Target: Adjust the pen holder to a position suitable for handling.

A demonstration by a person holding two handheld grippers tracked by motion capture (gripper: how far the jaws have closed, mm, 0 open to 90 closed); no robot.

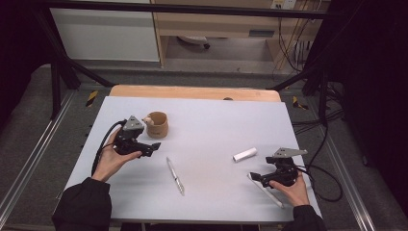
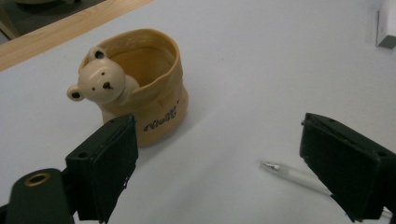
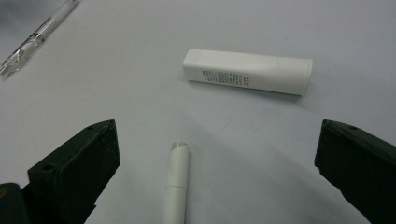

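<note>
Jaws of the left gripper (image 2: 219, 172) are held wide and empty just beside the bear cup (image 2: 140, 91), with a clear pen (image 2: 299, 176) lying near, while the right gripper (image 3: 217, 172) is kept open astride a white pen (image 3: 177, 186), seemingly for pickup, the white tube (image 3: 247, 71) beyond.

Upright tan bear cup (image 2: 149, 98) beside clear pen (image 2: 294, 175)

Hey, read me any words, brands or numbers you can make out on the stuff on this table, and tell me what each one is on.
Bear cup: a dark cursive word low on its side, too blurred to read.
White tube: several lines of small grey print, too small to read.
Clear pen and white pen: no text visible.
</note>
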